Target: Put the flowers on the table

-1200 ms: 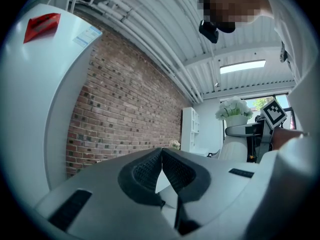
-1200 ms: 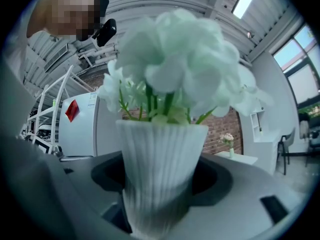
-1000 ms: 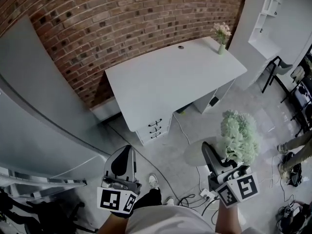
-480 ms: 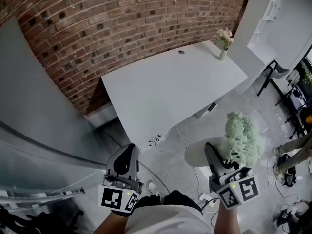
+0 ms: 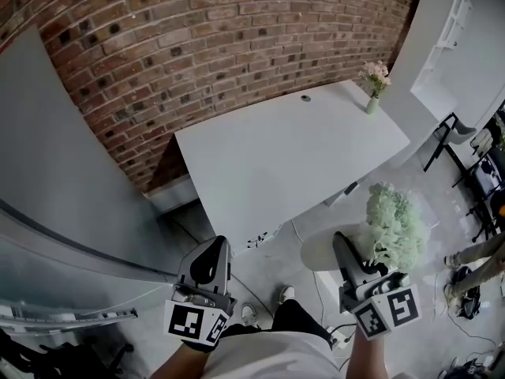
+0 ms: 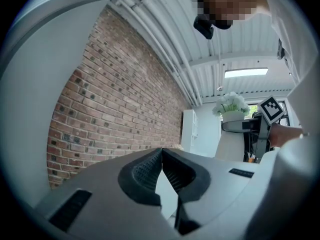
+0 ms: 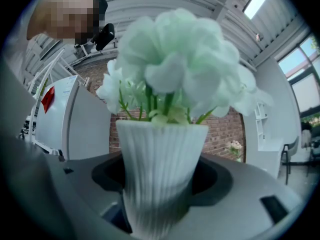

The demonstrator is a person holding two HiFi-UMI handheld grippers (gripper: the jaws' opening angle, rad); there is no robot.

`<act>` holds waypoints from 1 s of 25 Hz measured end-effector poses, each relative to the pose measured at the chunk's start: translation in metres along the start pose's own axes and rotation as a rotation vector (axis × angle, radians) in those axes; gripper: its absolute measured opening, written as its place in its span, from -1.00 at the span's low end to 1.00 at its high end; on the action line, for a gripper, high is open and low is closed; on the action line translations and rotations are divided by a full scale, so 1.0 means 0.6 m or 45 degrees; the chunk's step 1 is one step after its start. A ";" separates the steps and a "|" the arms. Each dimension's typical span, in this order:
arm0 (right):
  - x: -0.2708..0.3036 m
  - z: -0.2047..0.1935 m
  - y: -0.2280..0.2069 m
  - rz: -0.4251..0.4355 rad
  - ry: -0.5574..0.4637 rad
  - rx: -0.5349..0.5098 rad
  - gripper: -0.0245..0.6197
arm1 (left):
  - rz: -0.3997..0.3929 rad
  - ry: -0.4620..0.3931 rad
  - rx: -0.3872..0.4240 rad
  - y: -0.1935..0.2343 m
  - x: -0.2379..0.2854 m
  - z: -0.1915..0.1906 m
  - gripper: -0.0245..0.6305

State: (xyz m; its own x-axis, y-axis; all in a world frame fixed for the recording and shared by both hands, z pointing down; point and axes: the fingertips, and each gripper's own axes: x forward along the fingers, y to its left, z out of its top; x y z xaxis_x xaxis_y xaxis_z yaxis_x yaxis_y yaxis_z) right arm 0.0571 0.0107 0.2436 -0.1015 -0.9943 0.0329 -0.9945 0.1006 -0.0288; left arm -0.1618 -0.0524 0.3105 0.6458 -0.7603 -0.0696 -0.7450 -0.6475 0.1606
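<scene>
My right gripper (image 5: 357, 260) is shut on a white ribbed vase (image 7: 157, 169) that carries a bunch of pale green flowers (image 5: 392, 226); the flowers (image 7: 175, 59) fill the right gripper view. I hold it upright over the floor, short of the white table (image 5: 292, 160) that stands against the brick wall. My left gripper (image 5: 207, 264) is shut with nothing in it, low at the left; its dark ribbed pads (image 6: 150, 174) meet at the tip. The flowers (image 6: 231, 104) also show at a distance in the left gripper view.
A small green vase with pink flowers (image 5: 374, 80) stands at the table's far right corner. A round hole (image 5: 305, 98) lies near the table's back edge. A round white stool (image 5: 327, 249) stands beneath the held flowers. Cables run over the floor; a grey panel (image 5: 55, 156) is at left.
The view has shifted: the table now lies closer and more central. Both grippers keep their places low in the picture, the right one still holding the vase.
</scene>
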 end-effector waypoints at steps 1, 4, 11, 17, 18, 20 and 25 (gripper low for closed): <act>0.007 0.001 -0.004 0.007 -0.004 0.000 0.19 | 0.006 0.000 0.002 0.001 0.005 0.000 -0.90; 0.027 0.002 -0.021 0.037 -0.013 0.003 0.19 | 0.034 -0.004 0.014 0.001 0.022 -0.001 -0.90; 0.097 0.005 -0.086 0.135 -0.020 -0.002 0.19 | 0.131 -0.015 0.041 -0.009 0.097 0.002 -0.90; 0.162 0.011 -0.156 0.268 -0.046 0.017 0.19 | 0.252 -0.013 0.078 -0.036 0.169 -0.002 -0.90; 0.173 0.009 -0.167 0.282 -0.040 0.008 0.19 | 0.266 -0.012 0.086 -0.038 0.178 -0.002 -0.90; 0.192 0.002 -0.179 0.302 -0.028 -0.011 0.19 | 0.300 -0.009 0.096 -0.035 0.189 -0.005 -0.90; 0.228 -0.009 -0.179 0.321 -0.047 -0.022 0.19 | 0.342 -0.002 0.116 -0.014 0.201 -0.014 -0.90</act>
State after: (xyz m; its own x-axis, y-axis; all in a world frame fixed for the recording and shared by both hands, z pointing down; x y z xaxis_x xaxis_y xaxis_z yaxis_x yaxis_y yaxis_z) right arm 0.1502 -0.1357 0.2564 -0.3456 -0.9383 -0.0095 -0.9382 0.3457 -0.0147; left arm -0.0765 -0.1384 0.3091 0.4231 -0.9053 -0.0383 -0.9013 -0.4249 0.0843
